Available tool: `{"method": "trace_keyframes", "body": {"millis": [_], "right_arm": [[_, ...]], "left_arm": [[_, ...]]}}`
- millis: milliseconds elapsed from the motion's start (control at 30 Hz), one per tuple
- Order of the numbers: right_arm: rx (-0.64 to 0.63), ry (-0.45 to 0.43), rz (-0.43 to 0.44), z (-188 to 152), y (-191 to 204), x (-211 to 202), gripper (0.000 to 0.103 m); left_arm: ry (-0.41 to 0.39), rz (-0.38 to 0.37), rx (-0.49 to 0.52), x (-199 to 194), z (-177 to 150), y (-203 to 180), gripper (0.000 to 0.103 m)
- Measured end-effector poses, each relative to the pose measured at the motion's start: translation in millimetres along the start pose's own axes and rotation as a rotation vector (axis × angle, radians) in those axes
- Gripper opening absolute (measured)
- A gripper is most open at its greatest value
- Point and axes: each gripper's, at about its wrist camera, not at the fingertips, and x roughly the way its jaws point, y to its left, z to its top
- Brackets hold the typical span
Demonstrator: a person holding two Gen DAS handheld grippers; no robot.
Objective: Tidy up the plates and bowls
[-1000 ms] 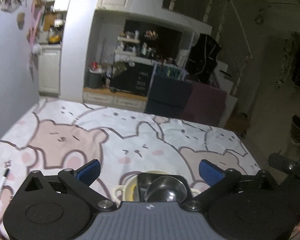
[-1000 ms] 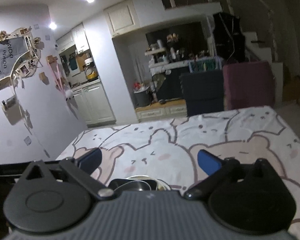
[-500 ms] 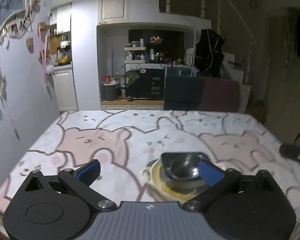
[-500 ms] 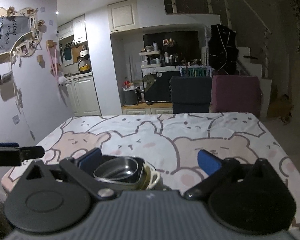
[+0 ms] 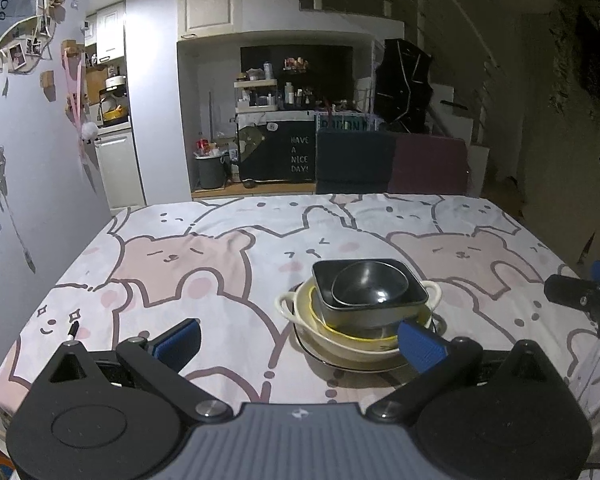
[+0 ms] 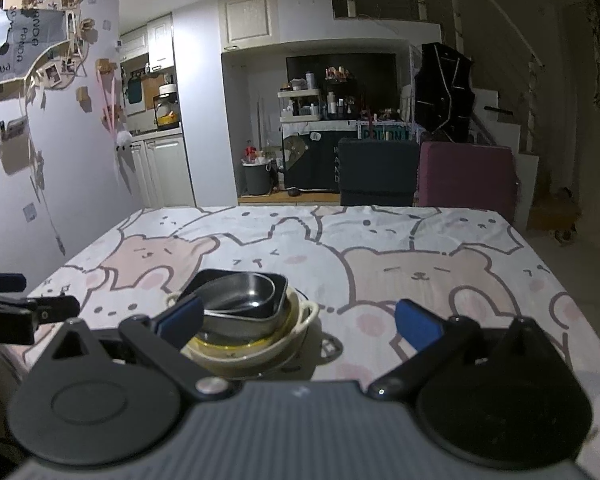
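A stack of dishes stands on the bear-print tablecloth (image 5: 220, 264): a flat plate (image 5: 332, 362) at the bottom, a cream two-handled bowl (image 5: 300, 310) on it, a dark square bowl (image 5: 404, 276) in that, and a round steel bowl (image 5: 366, 284) on top. My left gripper (image 5: 298, 340) is open and empty, just short of the stack and to its left. My right gripper (image 6: 298, 320) is open and empty, with the stack (image 6: 244, 308) by its left finger. The right gripper also shows at the right edge of the left wrist view (image 5: 580, 298).
A black pen (image 5: 73, 328) lies near the table's left front corner. Two chairs, dark blue (image 5: 354, 164) and maroon (image 5: 430, 166), stand at the far side. A wall (image 5: 32, 184) runs along the left edge of the table.
Both grippers have pulled back and up from the stack. The stack, which sat right between the fingers, now lies farther ahead and in fuller view. Both stay open.
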Motion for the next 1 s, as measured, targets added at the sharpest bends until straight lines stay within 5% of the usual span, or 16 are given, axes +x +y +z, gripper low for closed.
{"method": "trace_keyframes", "body": {"millis": [1000], "right_arm": [[-0.003,0.003,-0.031,-12,1,-2,0.103]], "left_arm": [[0.004,-0.022,0.014,0,-7,-1,0.103]]}}
